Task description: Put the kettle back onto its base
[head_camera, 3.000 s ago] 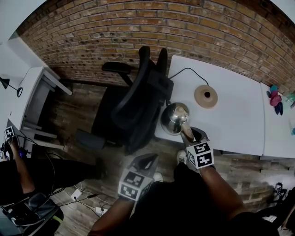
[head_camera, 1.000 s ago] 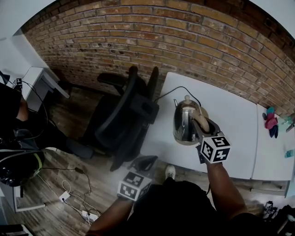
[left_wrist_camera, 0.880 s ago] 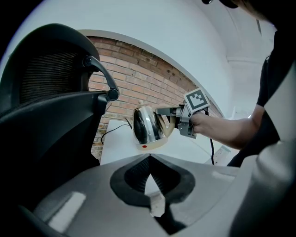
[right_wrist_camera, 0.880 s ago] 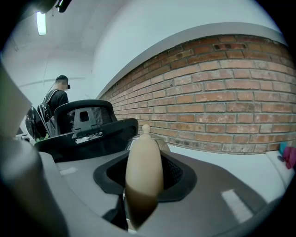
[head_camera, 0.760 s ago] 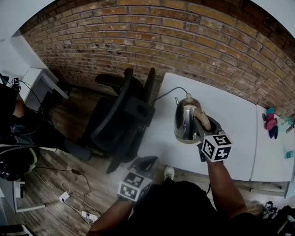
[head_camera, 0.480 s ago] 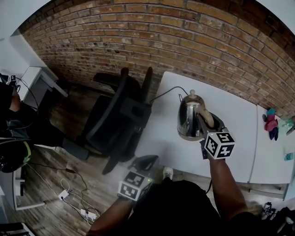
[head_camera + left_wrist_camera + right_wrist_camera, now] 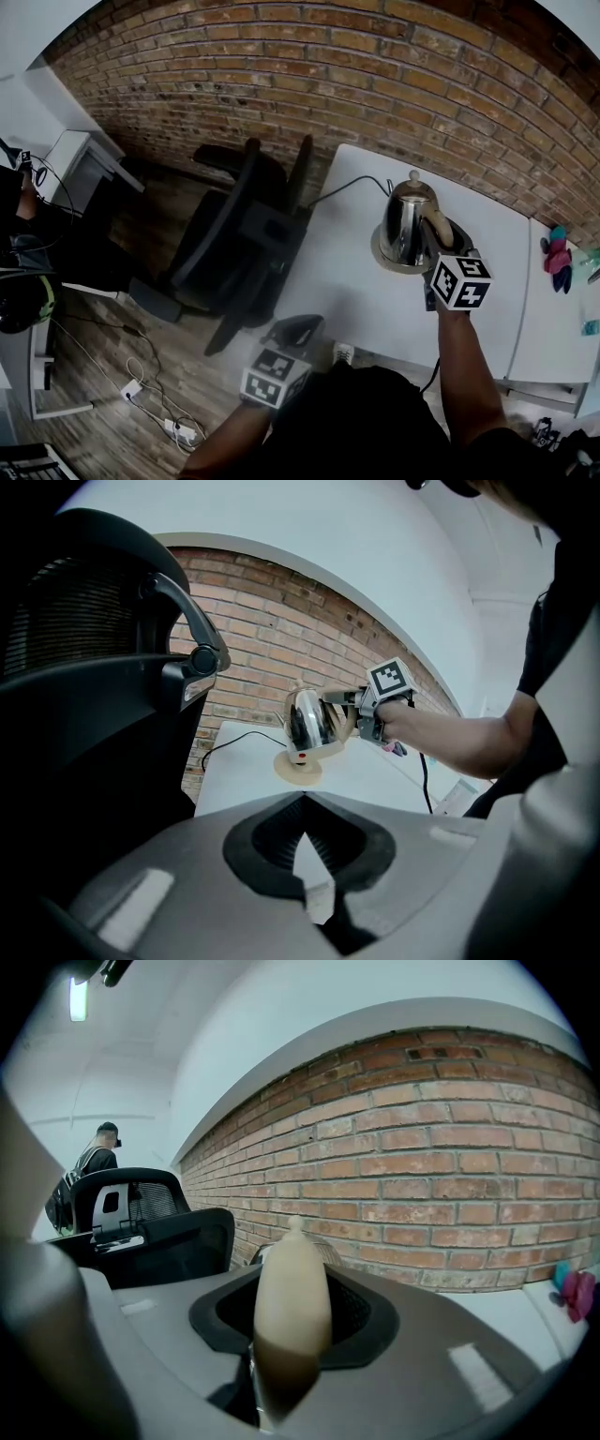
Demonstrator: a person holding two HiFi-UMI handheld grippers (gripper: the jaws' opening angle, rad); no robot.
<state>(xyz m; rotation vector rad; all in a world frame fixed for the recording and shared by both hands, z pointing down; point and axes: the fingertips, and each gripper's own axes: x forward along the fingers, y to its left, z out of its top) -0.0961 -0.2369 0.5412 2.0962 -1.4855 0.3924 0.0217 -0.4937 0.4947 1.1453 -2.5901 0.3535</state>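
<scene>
A black office chair [image 7: 234, 234] stood to the left of the left gripper [image 7: 302, 801], whose jaws were closed together with nothing between them. Well ahead of those jaws, on the white table [image 7: 347, 281], lay the round beige base [image 7: 298, 771]. The polished steel kettle [image 7: 403, 217] was directly over it; whether they touched could not be told. The right gripper [image 7: 292, 1288] had the kettle's curved beige handle [image 7: 437, 231] clamped between its jaws, with the kettle body just beyond them.
</scene>
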